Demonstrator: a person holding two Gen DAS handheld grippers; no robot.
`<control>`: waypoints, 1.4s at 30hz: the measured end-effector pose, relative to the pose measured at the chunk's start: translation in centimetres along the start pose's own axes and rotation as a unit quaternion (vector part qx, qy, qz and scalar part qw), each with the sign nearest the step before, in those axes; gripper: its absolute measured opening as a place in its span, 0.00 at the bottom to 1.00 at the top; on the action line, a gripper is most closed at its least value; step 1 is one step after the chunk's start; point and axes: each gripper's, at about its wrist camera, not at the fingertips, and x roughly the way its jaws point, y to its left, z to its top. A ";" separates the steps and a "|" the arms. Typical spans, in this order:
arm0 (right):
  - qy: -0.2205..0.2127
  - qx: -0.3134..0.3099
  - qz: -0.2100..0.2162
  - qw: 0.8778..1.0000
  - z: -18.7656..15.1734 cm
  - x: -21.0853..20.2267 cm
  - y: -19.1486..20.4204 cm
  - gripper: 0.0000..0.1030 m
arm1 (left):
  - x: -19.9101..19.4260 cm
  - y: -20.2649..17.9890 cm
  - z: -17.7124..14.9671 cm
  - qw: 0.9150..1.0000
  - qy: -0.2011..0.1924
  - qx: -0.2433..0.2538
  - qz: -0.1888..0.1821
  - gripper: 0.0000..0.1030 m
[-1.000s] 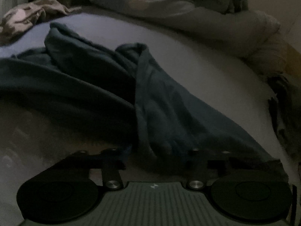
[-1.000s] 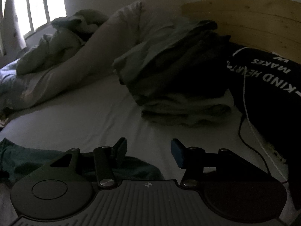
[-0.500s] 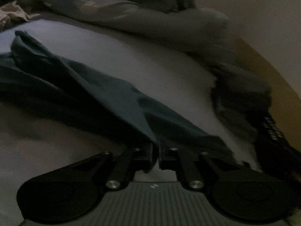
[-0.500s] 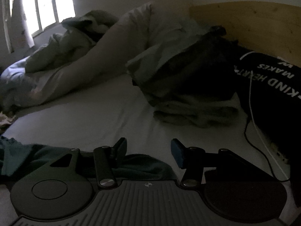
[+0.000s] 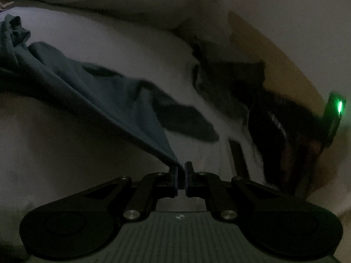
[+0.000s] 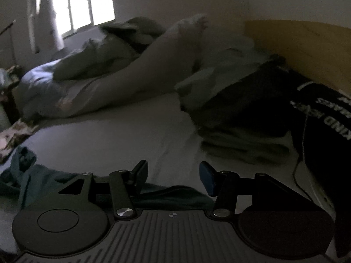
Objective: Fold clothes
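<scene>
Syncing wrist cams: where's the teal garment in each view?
Left wrist: teal garment runs from the left edge down to centre, its corner pinched in the left gripper.
Right wrist: lower left, trailing under the open right gripper.
Shared landmark: wooden headboard, at right.

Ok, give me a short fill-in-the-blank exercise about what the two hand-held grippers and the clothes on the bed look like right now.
1. The left hand-held gripper is shut on a corner of the ____ garment.
2. The right hand-held gripper has its jaws ____, with nothing between them.
3. The pulled garment stretches from the left hand-held gripper across the pale ____.
4. In the right wrist view, the black garment with white lettering lies in front of the wooden ____.

Missing words: teal; open; bedsheet; headboard
</scene>
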 end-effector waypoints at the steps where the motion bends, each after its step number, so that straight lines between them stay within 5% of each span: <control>1: 0.000 -0.007 0.006 1.000 0.1 0.0 0.6 0.55 | 0.2 0.4 -0.4 1.000 0.012 -0.007 0.009 0.09; 7: 0.003 -0.021 0.033 0.999 0.5 0.0 3.3 0.55 | -0.5 3.3 -2.8 0.994 0.050 -0.073 0.059 0.10; 12: 0.012 -0.028 0.046 0.998 0.4 0.3 5.1 0.59 | -1.9 3.9 -2.8 0.992 0.050 -0.103 0.047 0.29; 16: 0.021 -0.036 0.068 0.997 0.0 0.3 7.0 0.59 | -3.2 4.6 -2.2 0.991 0.010 -0.128 0.043 0.62; 20: 0.040 -0.062 0.089 0.993 -1.2 0.6 9.3 0.59 | -4.9 5.4 -0.9 0.986 -0.037 -0.151 0.066 0.71; 26: 0.094 -0.099 0.135 0.981 -4.9 1.5 13.4 0.59 | -8.2 7.9 0.7 0.965 -0.114 -0.206 0.116 0.73; 32: 0.151 -0.162 0.181 0.958 -10.0 1.5 18.1 0.59 | -9.8 9.8 1.8 0.952 -0.147 -0.228 0.139 0.73; 39: 0.195 -0.254 0.207 0.924 -13.9 0.8 21.8 0.59 | -9.6 9.4 1.7 0.952 -0.145 -0.229 0.144 0.73; 42: 0.204 -0.262 0.212 0.919 -13.9 0.1 21.5 0.59 | -9.3 9.7 1.8 0.952 -0.148 -0.229 0.140 0.73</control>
